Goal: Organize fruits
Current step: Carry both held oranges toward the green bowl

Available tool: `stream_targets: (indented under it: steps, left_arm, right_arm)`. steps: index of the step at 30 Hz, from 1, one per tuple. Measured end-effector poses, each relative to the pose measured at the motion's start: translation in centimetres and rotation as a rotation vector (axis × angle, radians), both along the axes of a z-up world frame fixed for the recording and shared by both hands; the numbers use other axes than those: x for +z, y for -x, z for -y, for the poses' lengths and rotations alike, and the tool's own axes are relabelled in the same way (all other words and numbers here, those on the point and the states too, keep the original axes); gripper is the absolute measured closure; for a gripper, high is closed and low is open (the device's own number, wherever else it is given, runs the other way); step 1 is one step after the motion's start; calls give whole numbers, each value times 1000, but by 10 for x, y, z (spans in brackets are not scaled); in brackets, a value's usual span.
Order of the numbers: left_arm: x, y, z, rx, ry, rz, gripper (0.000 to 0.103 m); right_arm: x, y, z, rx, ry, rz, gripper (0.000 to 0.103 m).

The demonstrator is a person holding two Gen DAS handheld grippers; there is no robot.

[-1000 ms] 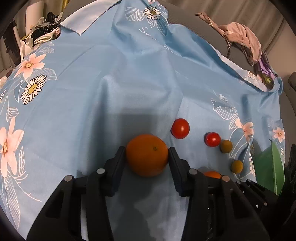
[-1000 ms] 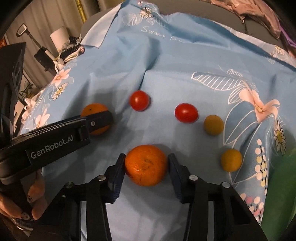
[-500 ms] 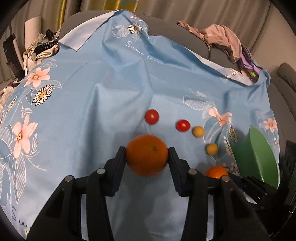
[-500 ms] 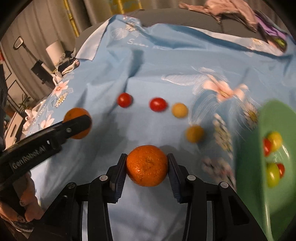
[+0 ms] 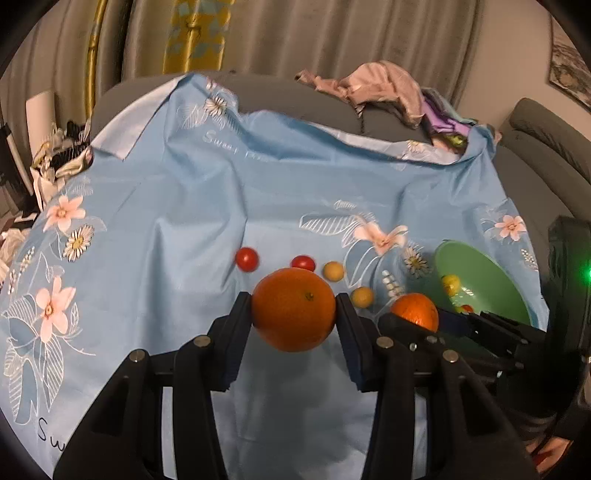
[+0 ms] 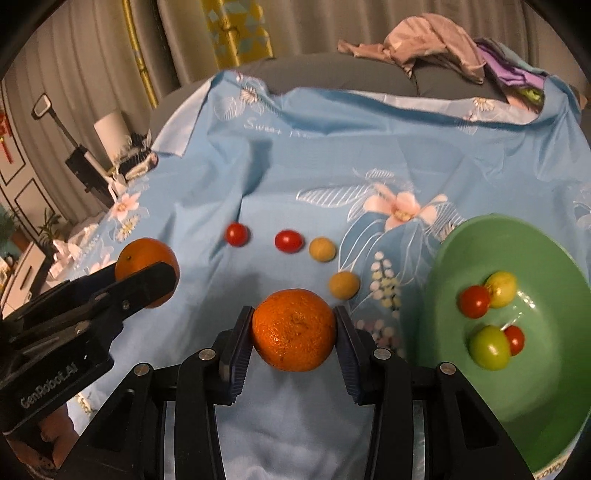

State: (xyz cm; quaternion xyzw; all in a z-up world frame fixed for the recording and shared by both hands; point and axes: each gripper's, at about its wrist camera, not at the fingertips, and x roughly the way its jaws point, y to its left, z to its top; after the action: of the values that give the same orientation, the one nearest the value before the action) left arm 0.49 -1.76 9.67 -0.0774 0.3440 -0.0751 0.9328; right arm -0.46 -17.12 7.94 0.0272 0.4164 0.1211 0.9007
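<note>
My left gripper [image 5: 294, 314] is shut on an orange [image 5: 294, 309], held above the blue flowered cloth [image 5: 177, 229]. My right gripper [image 6: 294, 330] is shut on a second orange [image 6: 294, 329], also lifted. Each shows in the other's view: the right orange [image 5: 414, 312] and the left orange [image 6: 146, 258]. On the cloth lie two red tomatoes [image 6: 236, 234] [image 6: 289, 241] and two yellow fruits [image 6: 322, 249] [image 6: 344, 284]. A green bowl [image 6: 554, 387] to the right of the right gripper holds several small red, yellow and green fruits [image 6: 489, 345].
The cloth covers a grey sofa [image 5: 535, 147]. A pile of clothes [image 5: 384, 88] lies on the sofa back. Curtains [image 5: 295, 33] hang behind. Clutter [image 5: 59, 155] sits off the cloth's left edge.
Both grippers have risen and pulled back with their oranges. The green bowl has come fully into the right wrist view.
</note>
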Motion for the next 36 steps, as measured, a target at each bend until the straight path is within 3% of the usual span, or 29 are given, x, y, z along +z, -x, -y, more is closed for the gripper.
stream_targets:
  steps: [8,20,36]
  left_arm:
    - [18,20,11,-31,1,86,57]
    - [37,38,24,-83,38,146,57]
    - [38,16,89,-218,89,117,57]
  right_arm:
    - [24,9,25,-52,-51,62,59]
    - [45,22,46,-93,-64,122,59]
    - [62,33,103,-192,-88,182,59]
